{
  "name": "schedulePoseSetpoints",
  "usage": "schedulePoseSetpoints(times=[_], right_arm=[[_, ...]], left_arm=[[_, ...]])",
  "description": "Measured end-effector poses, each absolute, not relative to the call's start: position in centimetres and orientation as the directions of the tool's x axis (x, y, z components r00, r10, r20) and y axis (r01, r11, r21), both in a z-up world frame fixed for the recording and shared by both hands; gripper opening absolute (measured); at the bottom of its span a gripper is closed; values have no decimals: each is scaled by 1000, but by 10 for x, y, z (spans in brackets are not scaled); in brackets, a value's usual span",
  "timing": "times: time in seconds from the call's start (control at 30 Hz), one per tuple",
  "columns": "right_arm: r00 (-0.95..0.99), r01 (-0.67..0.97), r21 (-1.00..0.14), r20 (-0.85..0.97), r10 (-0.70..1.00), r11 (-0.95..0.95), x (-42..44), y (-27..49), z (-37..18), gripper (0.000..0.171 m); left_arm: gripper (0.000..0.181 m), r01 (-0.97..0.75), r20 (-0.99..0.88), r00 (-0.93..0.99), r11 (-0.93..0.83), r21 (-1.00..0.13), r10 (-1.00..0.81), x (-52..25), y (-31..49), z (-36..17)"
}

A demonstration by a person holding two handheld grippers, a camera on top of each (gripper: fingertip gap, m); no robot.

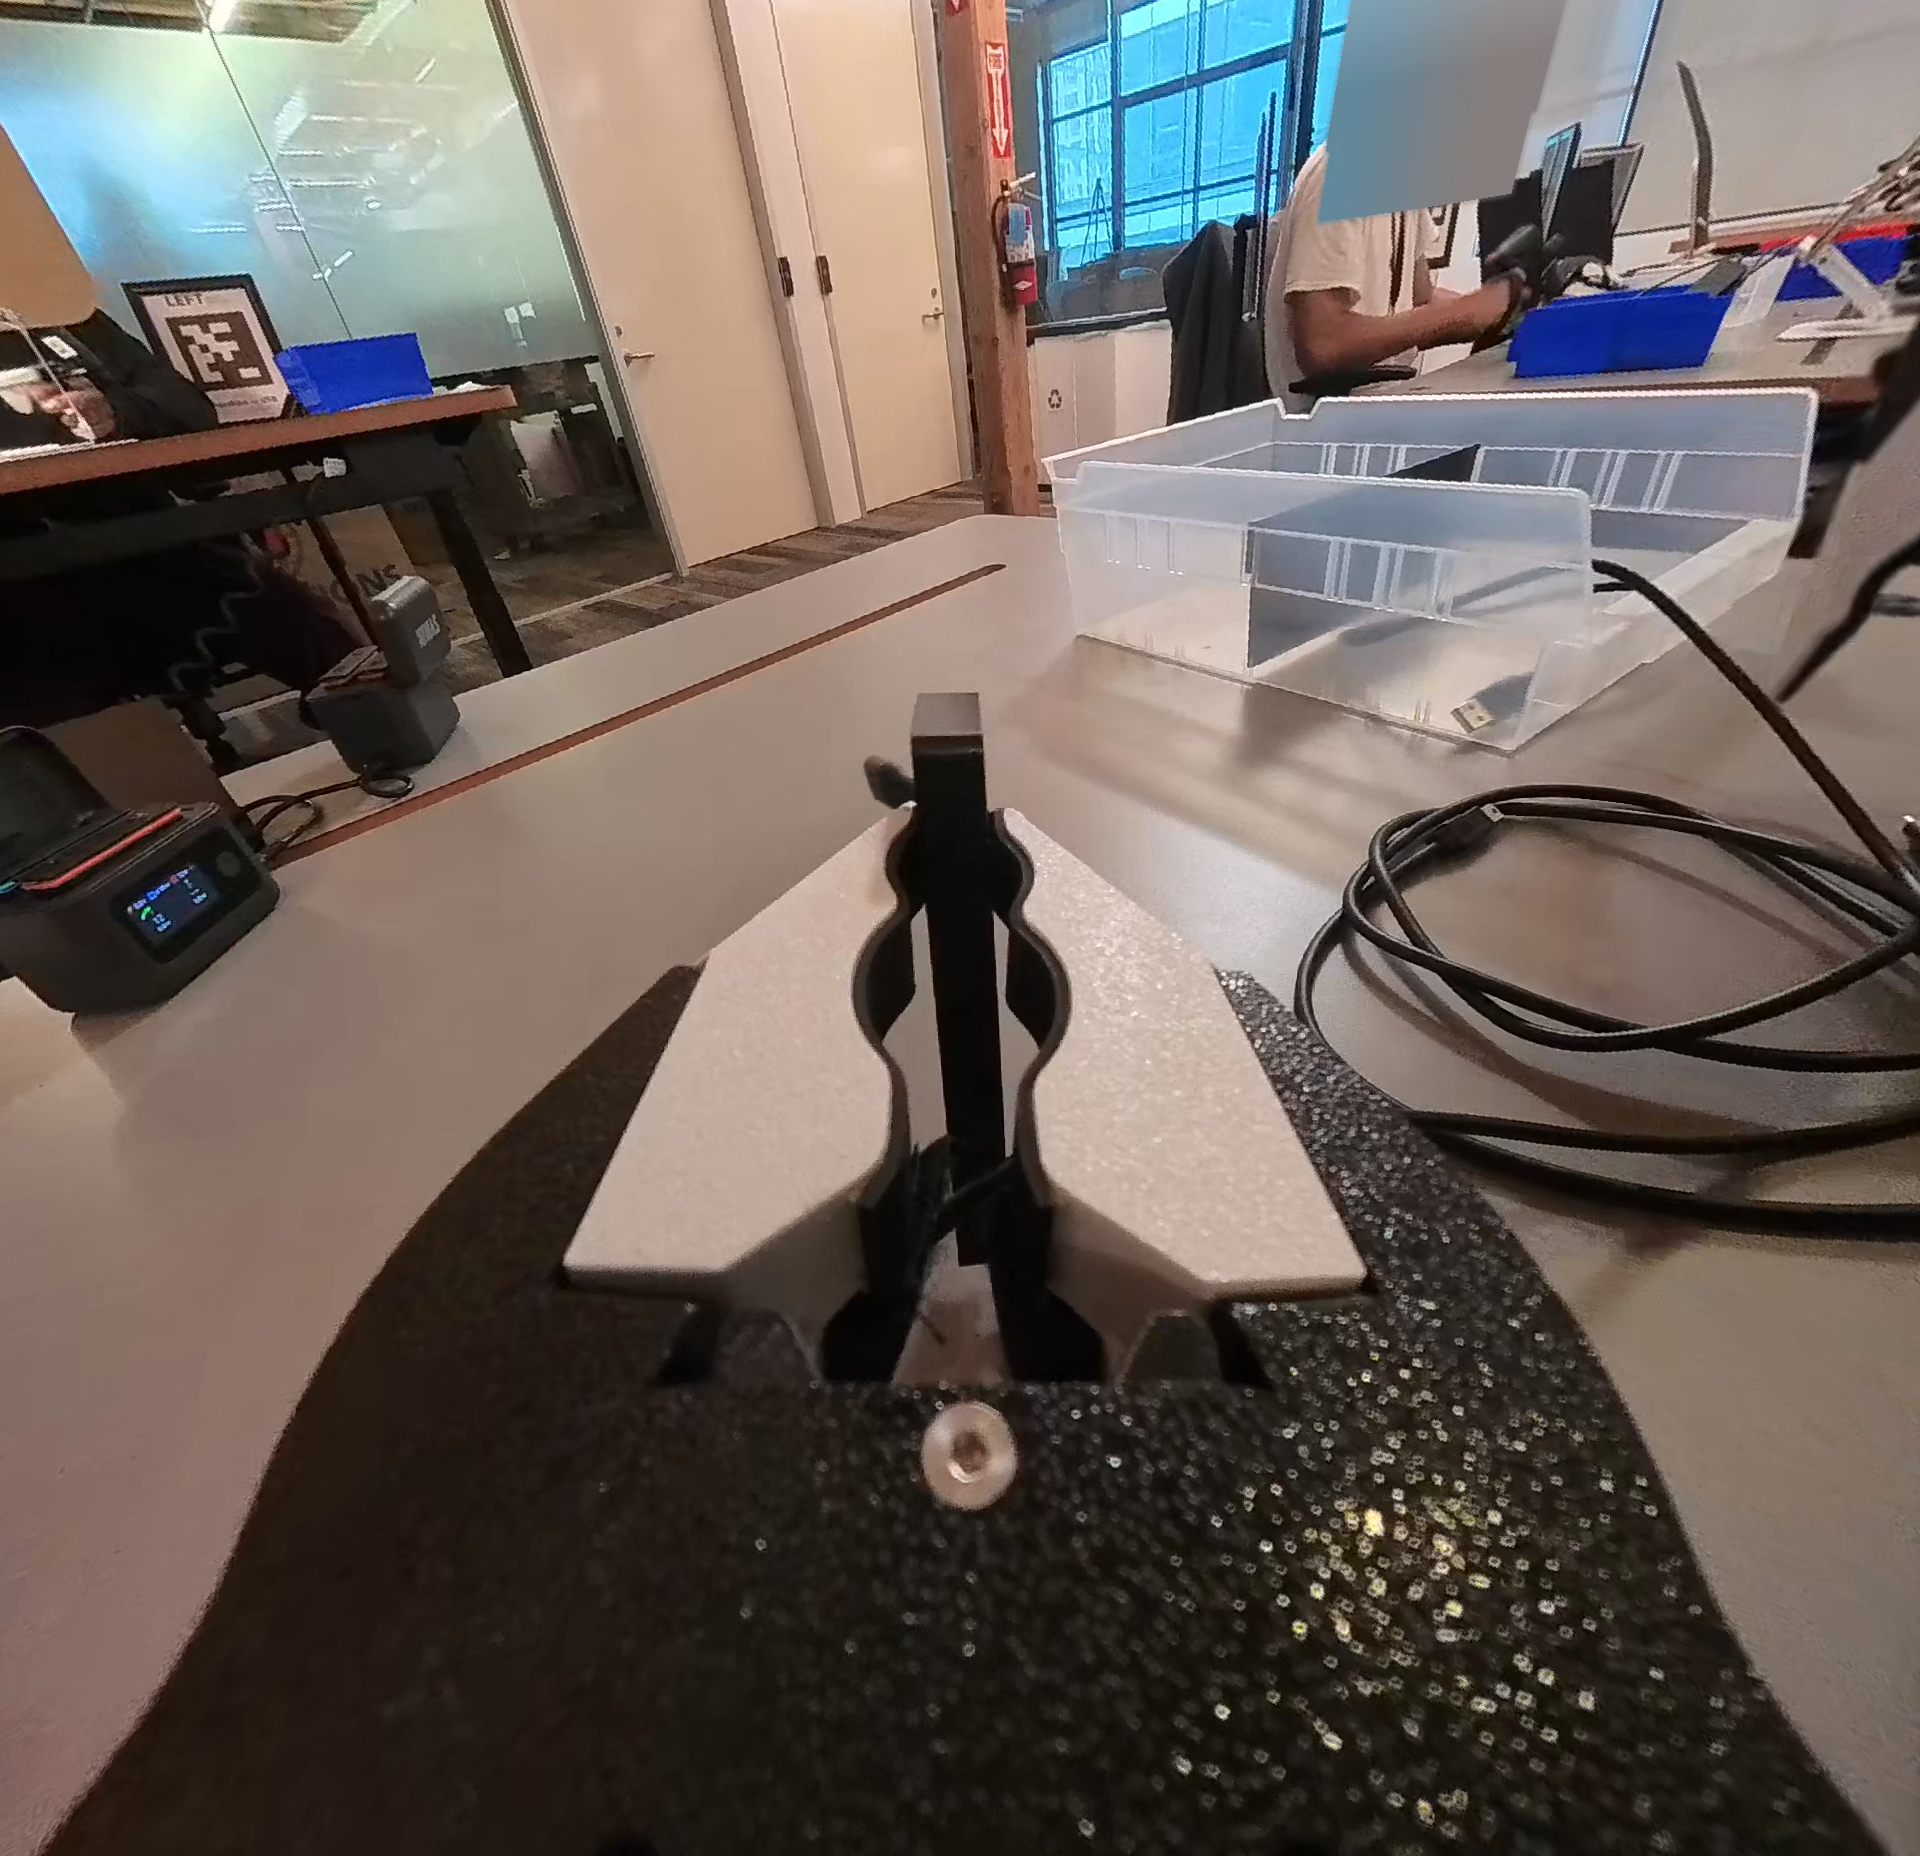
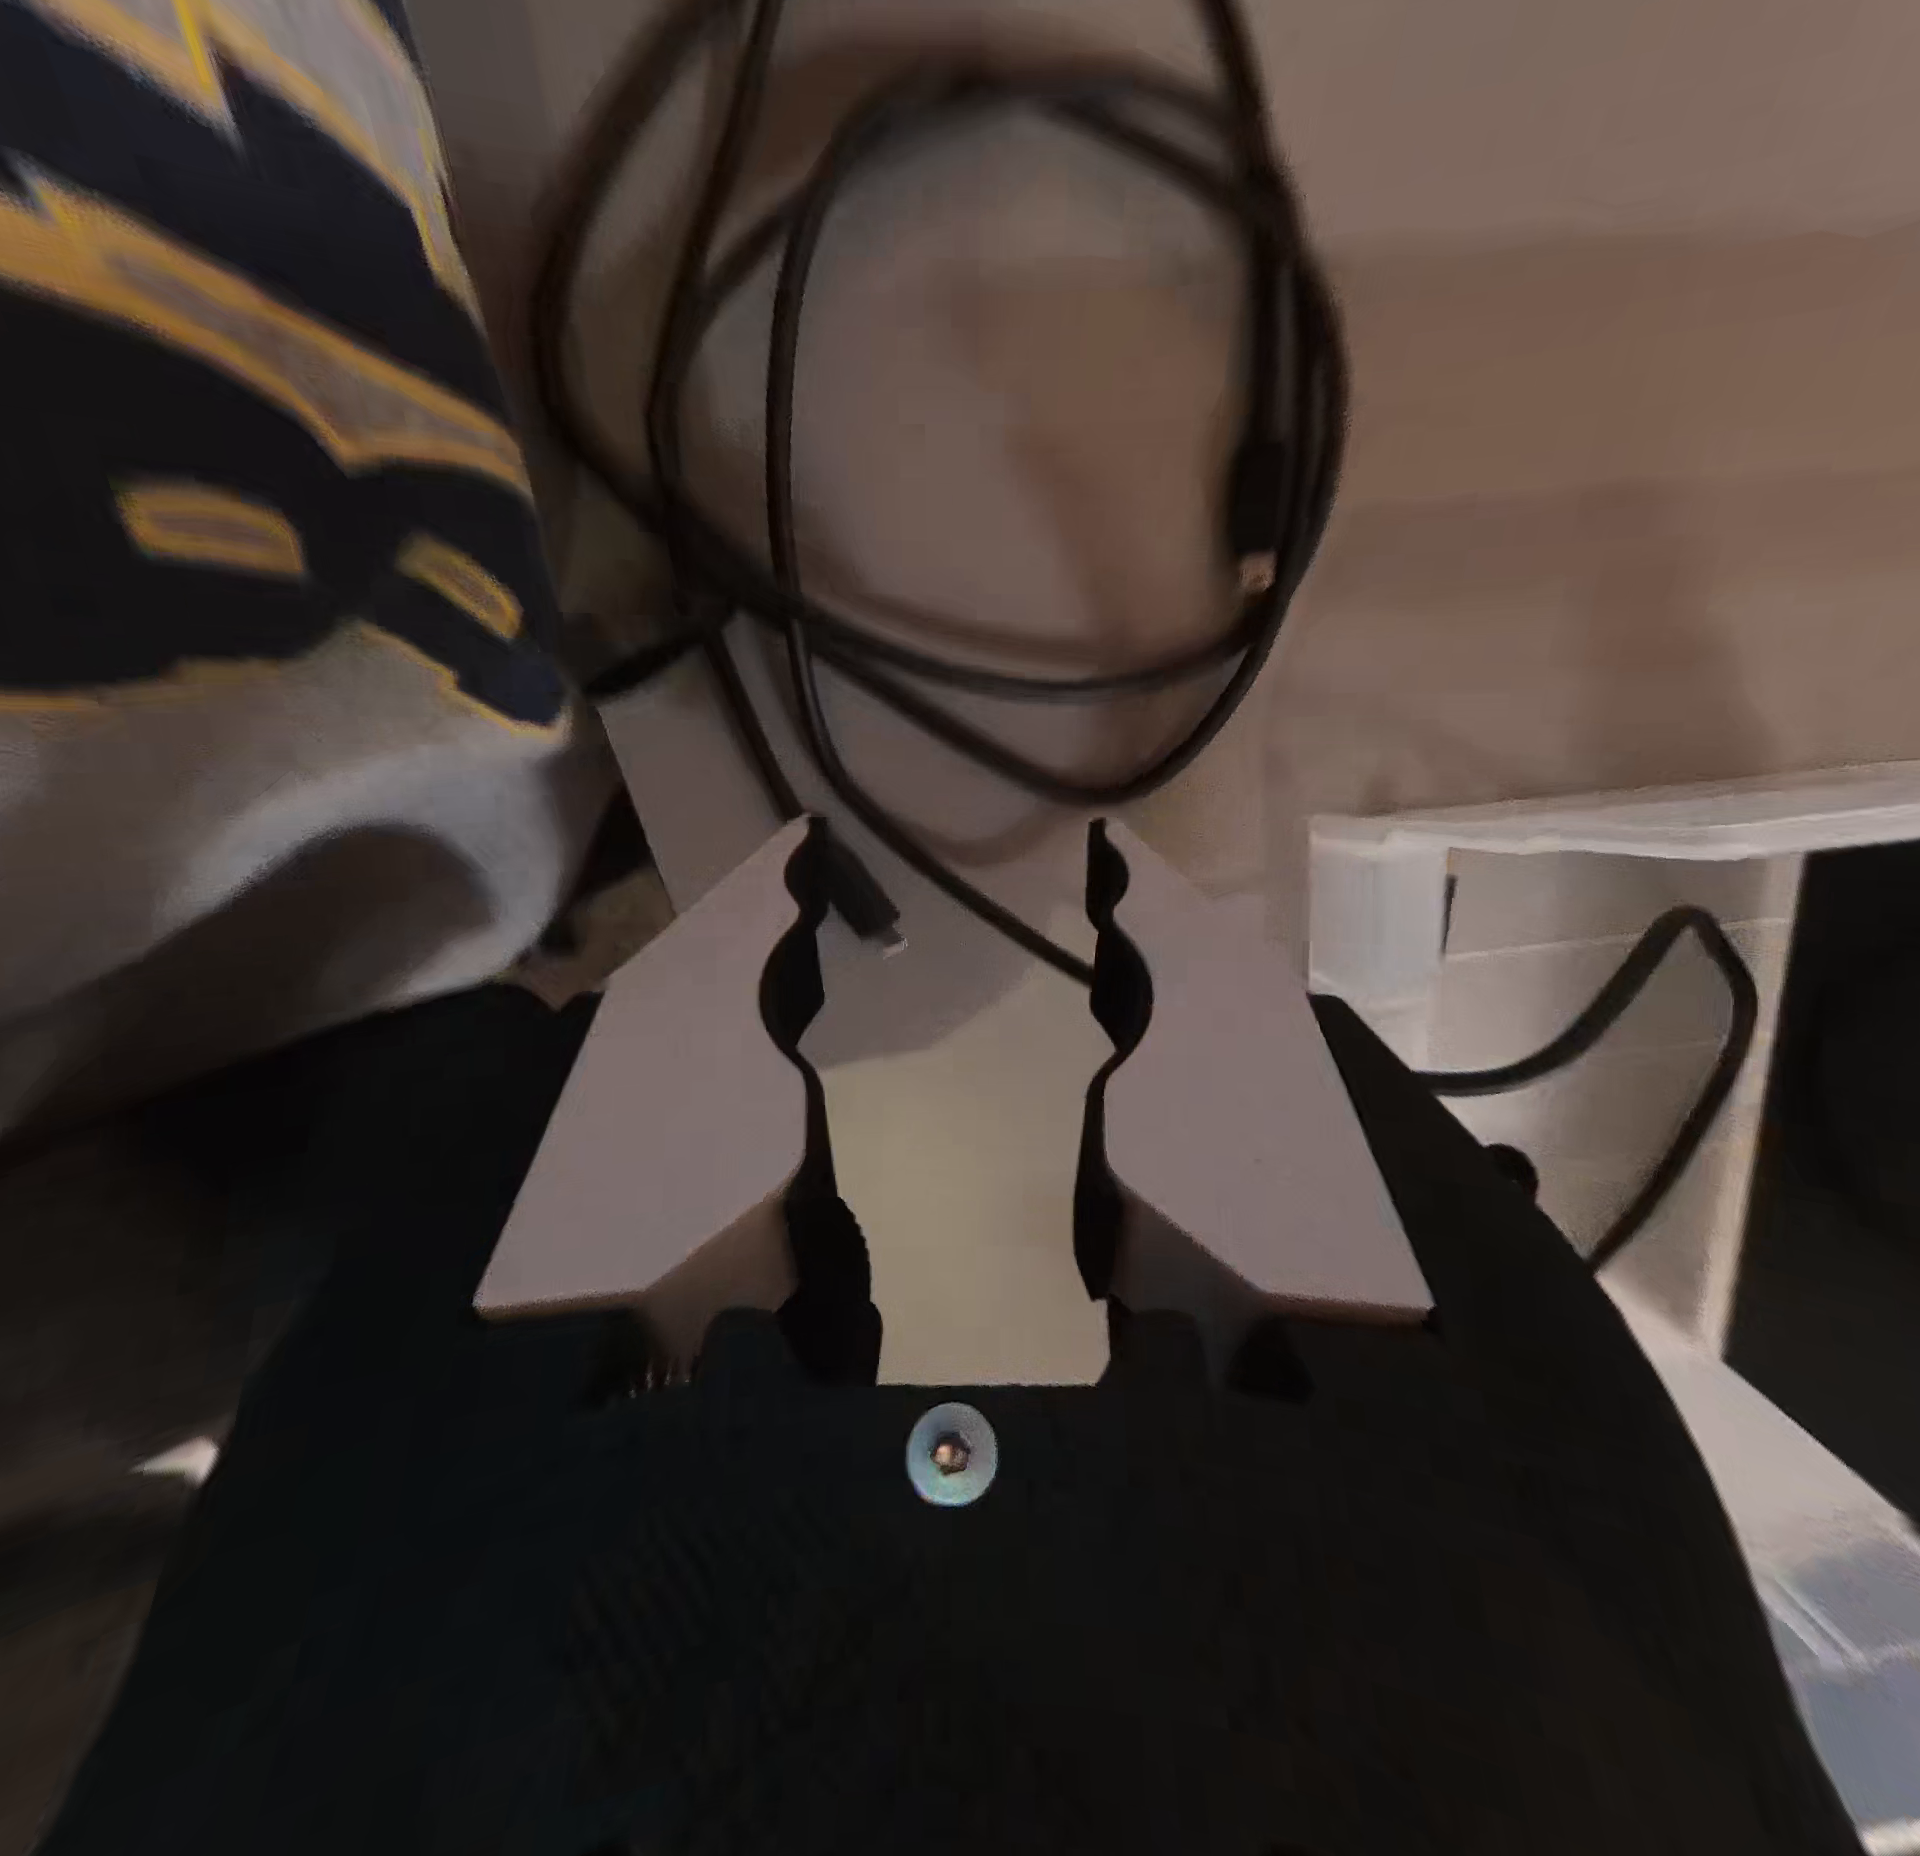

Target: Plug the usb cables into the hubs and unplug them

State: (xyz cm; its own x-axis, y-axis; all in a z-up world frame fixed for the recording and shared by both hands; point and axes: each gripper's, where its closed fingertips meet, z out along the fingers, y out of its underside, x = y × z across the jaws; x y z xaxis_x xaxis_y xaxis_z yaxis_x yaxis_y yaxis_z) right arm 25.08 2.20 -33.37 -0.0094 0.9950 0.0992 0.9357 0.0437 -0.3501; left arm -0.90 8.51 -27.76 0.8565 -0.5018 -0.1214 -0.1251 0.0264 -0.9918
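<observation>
In the left wrist view my left gripper (image 1: 948,819) is shut on a thin black hub (image 1: 948,746), held on edge above the grey table (image 1: 520,975). A loose coil of black USB cable (image 1: 1558,975) lies to its right. In the blurred right wrist view my right gripper (image 2: 951,840) is open and empty above the same coil (image 2: 935,404). One cable plug (image 2: 868,913) lies just inside its left finger, not gripped. Another plug (image 2: 1252,549) lies farther off on the right of the coil.
Two clear plastic bins (image 1: 1351,559) stand at the back right, with a USB plug (image 1: 1481,710) and cable inside; a bin also shows in the right wrist view (image 2: 1558,923). A small black device with a screen (image 1: 135,902) sits at the left. A person's patterned clothing (image 2: 208,404) fills the left. Across from one pair of fingers to the other is roughly 30 cm.
</observation>
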Motion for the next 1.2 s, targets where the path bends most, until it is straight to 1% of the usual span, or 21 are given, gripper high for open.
schedulePoseSetpoints(times=[0.03, 0.1, 0.17, 0.2, 0.23, 0.27, 0.33, 0.37, 0.43, 0.47, 0.5, 0.53, 0.6, 0.7, 0.73, 0.77, 0.83, 0.9, 1.0, 1.1, 1.2], right_arm=[[-48, 953, -290, 137, 989, 86, 258, 22, -343, 50], [-155, 968, -146, 282, 947, 202, 272, 34, -355, 57], [-284, 949, -22, 373, 883, 314, 282, 41, -362, 55], [-322, 938, 11, 389, 863, 345, 283, 43, -366, 54], [-348, 930, 31, 399, 849, 367, 284, 43, -368, 47], [-373, 919, 45, 415, 830, 391, 283, 45, -368, 45], [-426, 897, 93, 448, 786, 433, 282, 51, -369, 34], [-448, 886, 119, 468, 762, 448, 281, 54, -369, 15], [-481, 870, 164, 495, 724, 466, 282, 60, -368, 7], [-475, 872, 157, 505, 720, 464, 281, 61, -364, 4], [-439, 885, 109, 517, 735, 452, 278, 61, -357, 3], [-374, 904, 26, 529, 762, 426, 272, 60, -346, 3], [-200, 913, -183, 579, 790, 365, 258, 66, -309, 2], [88, 791, -519, 620, 780, 323, 247, 80, -239, 1], [184, 732, -604, 619, 763, 314, 250, 86, -216, 1], [267, 680, -665, 616, 741, 308, 255, 93, -197, 2], [411, 601, -734, 623, 665, 316, 271, 106, -165, 2], [532, 535, -776, 616, 581, 333, 289, 117, -136, 2], [681, 423, -830, 556, 476, 363, 316, 127, -96, 2], [760, 342, -863, 487, 432, 371, 337, 134, -68, 2], [795, 311, -869, 460, 396, 386, 349, 138, -46, 2]], left_arm=[[9, -124, -119, 856, 25, -992, -503, -9, 85, -278], [9, -122, -117, 852, 23, -992, -510, -7, 85, -278], [9, -128, -122, 849, 23, -991, -513, -6, 85, -279], [9, -131, -126, 848, 26, -991, -514, -6, 85, -278], [9, -132, -127, 848, 27, -991, -515, -6, 84, -278], [9, -132, -127, 847, 28, -991, -516, -6, 84, -278], [9, -130, -125, 846, 28, -991, -518, -6, 84, -278], [9, -129, -125, 846, 27, -991, -518, -6, 84, -278], [9, -131, -127, 846, 28, -991, -519, -6, 84, -278], [9, -132, -128, 844, 29, -991, -520, -6, 83, -278], [9, -132, -129, 844, 31, -991, -521, -6, 83, -278], [9, -132, -129, 843, 31, -991, -522, -6, 83, -278], [9, -132, -129, 842, 31, -991, -523, -6, 83, -278], [9, -132, -128, 841, 30, -991, -526, -6, 82, -278], [9, -132, -128, 840, 31, -991, -527, -6, 82, -278], [9, -132, -129, 839, 32, -991, -528, -6, 82, -278], [9, -130, -127, 839, 32, -991, -529, -6, 81, -278], [9, -125, -122, 839, 29, -992, -530, -6, 81, -278], [8, -121, -117, 839, 27, -992, -532, -7, 81, -278], [9, -123, -118, 837, 26, -992, -534, -6, 81, -278], [9, -122, -117, 836, 26, -992, -535, -6, 81, -278]])
